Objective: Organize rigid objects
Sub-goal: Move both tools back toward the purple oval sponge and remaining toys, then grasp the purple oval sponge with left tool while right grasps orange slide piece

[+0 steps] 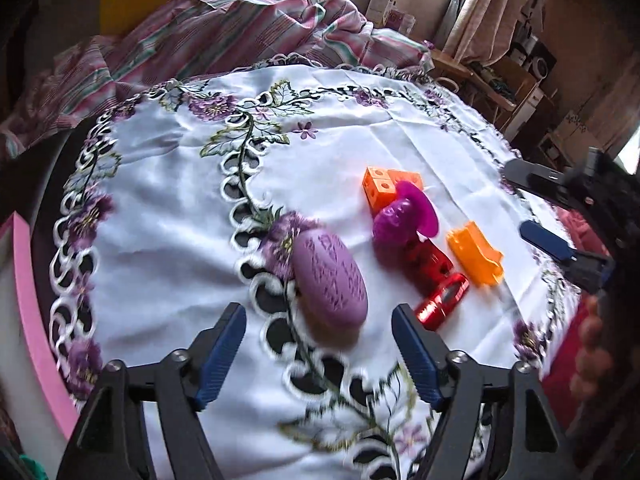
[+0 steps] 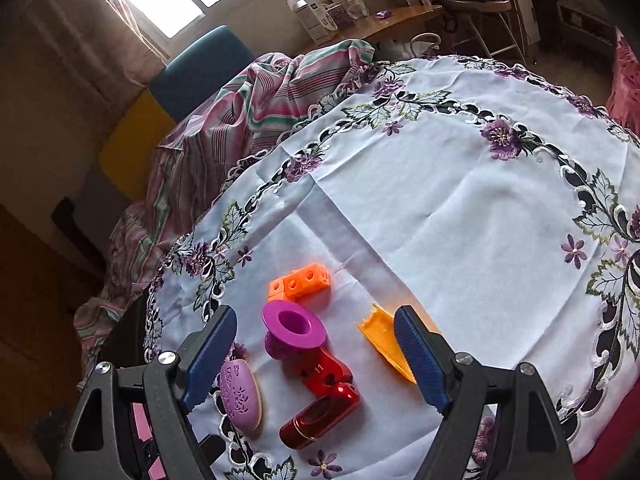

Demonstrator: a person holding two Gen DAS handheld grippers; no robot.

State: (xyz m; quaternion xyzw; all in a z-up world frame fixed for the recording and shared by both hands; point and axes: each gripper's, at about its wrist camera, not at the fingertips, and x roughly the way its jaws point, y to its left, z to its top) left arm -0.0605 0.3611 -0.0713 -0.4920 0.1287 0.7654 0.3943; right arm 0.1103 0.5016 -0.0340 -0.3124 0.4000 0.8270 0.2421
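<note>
Several small objects lie on a white embroidered tablecloth (image 1: 360,148). A lilac oval piece (image 1: 330,280) lies just ahead of my open, empty left gripper (image 1: 318,320). Beyond it are a magenta flanged spool (image 1: 404,216), a shiny red metal part (image 1: 436,280), orange linked cubes (image 1: 384,188) and an orange channel piece (image 1: 476,254). In the right wrist view my open, empty right gripper (image 2: 316,328) hovers over the spool (image 2: 294,330), with the red part (image 2: 324,396), lilac piece (image 2: 240,396), cubes (image 2: 302,280) and channel piece (image 2: 382,338) around it. The right gripper also shows at the right of the left view (image 1: 560,216).
A striped pink cloth (image 1: 224,36) is heaped at the far table edge. A pink foam board (image 1: 32,304) stands at the left. A blue and yellow chair (image 2: 180,92) and cluttered shelves (image 1: 520,64) lie beyond the table.
</note>
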